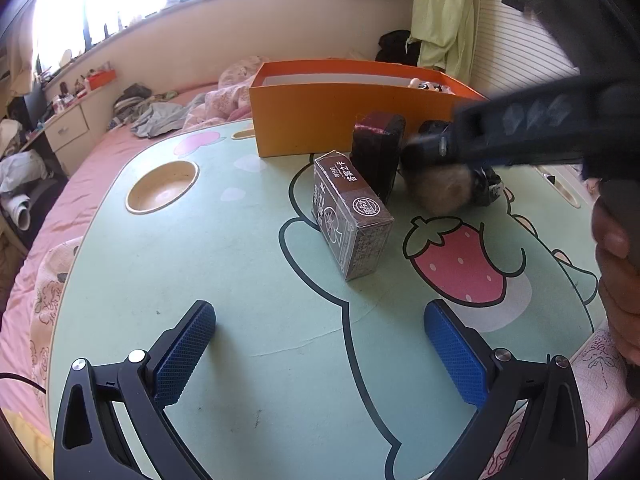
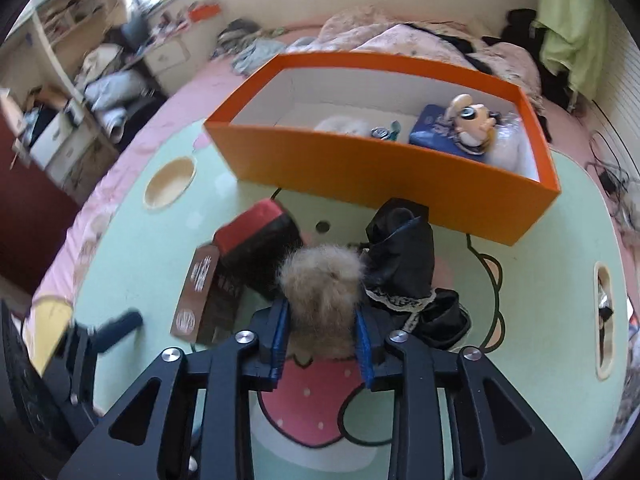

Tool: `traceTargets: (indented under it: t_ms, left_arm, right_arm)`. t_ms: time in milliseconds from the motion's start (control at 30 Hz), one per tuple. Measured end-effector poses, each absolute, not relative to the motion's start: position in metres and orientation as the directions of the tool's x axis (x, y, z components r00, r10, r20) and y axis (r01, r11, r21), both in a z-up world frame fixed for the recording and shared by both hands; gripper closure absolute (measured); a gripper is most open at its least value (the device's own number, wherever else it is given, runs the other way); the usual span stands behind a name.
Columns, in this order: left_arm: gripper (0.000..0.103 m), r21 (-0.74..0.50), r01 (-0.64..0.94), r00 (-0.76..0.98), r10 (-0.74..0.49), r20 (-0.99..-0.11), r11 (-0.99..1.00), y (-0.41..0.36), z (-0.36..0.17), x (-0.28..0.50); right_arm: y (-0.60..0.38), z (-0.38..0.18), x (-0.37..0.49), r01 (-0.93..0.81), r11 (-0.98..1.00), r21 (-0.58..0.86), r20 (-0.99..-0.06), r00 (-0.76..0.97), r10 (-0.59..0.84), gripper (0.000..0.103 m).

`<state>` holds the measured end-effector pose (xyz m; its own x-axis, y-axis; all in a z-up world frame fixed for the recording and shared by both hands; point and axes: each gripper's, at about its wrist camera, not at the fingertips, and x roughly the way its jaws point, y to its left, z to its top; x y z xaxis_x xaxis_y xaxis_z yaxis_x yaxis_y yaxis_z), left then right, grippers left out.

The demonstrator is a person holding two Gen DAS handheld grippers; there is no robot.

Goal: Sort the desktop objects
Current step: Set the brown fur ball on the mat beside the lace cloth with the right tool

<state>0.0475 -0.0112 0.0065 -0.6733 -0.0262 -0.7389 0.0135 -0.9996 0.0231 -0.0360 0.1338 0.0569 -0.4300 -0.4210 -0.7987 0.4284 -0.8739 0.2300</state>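
We have our right gripper (image 2: pixel 320 332) pinching the fur ball (image 2: pixel 322 280) on the table (image 1: pixel 240 240), beside the black case (image 2: pixel 260 248); our left gripper (image 1: pixel 320 352) stands spread and empty. Next, we judge, lift it into the orange box (image 2: pixel 380 172).

The table (image 1: pixel 240 240) was pale mint green, printed with a pink, white-dotted strawberry (image 1: pixel 460 264) in thick black outline at the right of the left wrist view. The box (image 2: pixel 360 168) at the upper centre was bright orange outside, white inside. The card pack (image 1: pixel 352 220) was dark brown with white print. The fur ball (image 2: pixel 322 292) was tan-beige. The gripper pads (image 1: pixel 184 352) were blue, cross-hatched, on black frames.
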Motion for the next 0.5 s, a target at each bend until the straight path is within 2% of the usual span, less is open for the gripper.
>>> traceTargets:
  t_ms: [67,100,133,333,500]
  left_arm:
    - [0.0,0.023,0.014,-0.673,-0.027,-0.739,-1.0,-0.011,0.006,0.047]
    - [0.0,0.024,0.014,-0.673,-0.027,-0.739,-1.0,-0.011,0.007,0.046]
    - [0.0,0.023,0.014,-0.673,-0.027,-0.739,-1.0,-0.011,0.006,0.047]
    - [0.0,0.023,0.013,-0.674,-0.026,-0.739,-1.0,-0.011,0.006,0.048]
    - [0.0,0.023,0.013,-0.674,-0.026,-0.739,-1.0,-0.011,0.006,0.048]
  right_arm:
    - [0.141,0.066,-0.027,0.441,-0.86,0.257,-0.754,-0.466,-0.464,0.048]
    - [0.144,0.072,-0.02,0.447,-0.859,0.249,-0.734,-0.492,-0.469,0.032]
    - [0.148,0.077,-0.013,0.449,-0.863,0.231,-0.719,-0.52,-0.462,0.026]
    - [0.154,0.083,0.023,0.475,-0.872,0.119,-0.72,-0.564,-0.405,0.026]
    - [0.166,0.063,0.04,0.427,-0.904,-0.019,-0.752,-0.602,-0.269,0.026]
